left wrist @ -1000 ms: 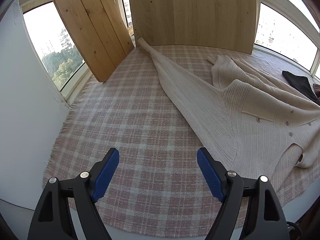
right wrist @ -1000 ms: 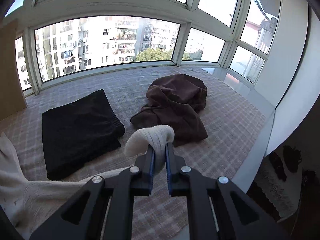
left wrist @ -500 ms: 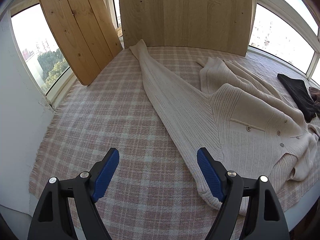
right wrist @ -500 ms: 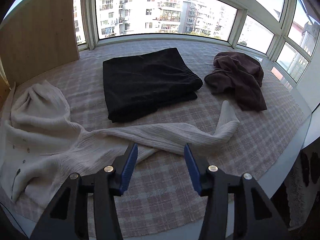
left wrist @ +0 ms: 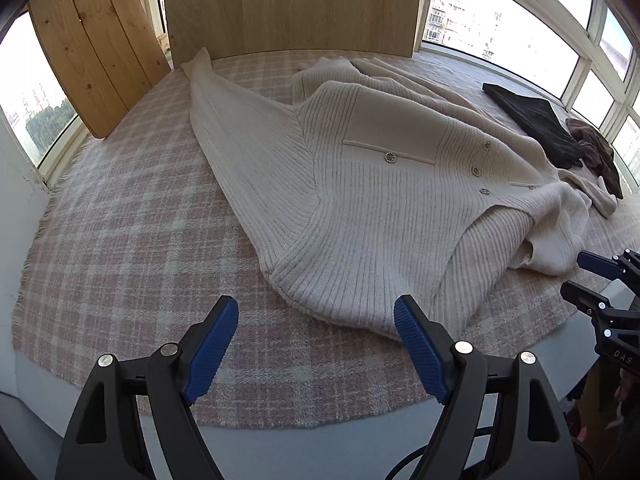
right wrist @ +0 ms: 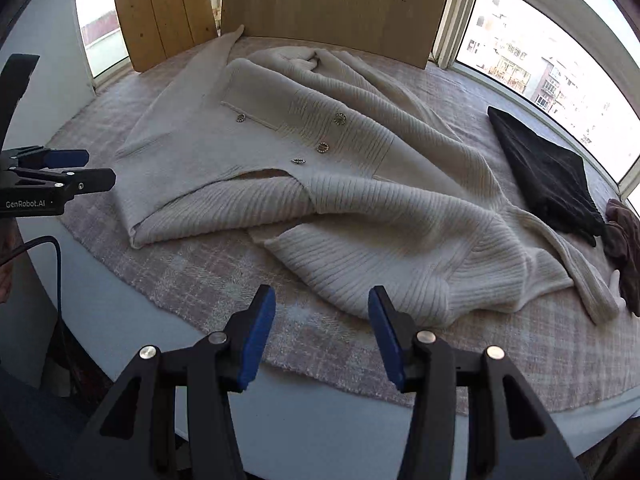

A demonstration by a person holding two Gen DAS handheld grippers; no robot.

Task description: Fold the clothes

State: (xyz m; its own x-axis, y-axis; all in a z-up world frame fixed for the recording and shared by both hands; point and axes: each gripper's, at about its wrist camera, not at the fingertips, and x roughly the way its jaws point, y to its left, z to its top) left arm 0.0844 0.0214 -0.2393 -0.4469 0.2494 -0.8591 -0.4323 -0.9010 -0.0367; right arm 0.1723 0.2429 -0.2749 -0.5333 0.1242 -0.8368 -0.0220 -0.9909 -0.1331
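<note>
Now your right gripper has let the sleeve go: a second ago it was pinching the cuff, and its jaws stand apart with nothing between them, hanging just off the near hem of the cream cardigan. The released sleeve lies stretched out from the cardigan toward the folded black garment and the brown heap beyond it. Your left gripper is spread wide and empty too, poised just short of the cardigan's other near corner, closer than it was. The cardigan itself lies front-up across the checked blanket, buttons showing, its far sleeve reaching toward the wooden boards. That suggests the spreading-out is done and you're set to take both hem corners; no fold looks made yet.
</note>
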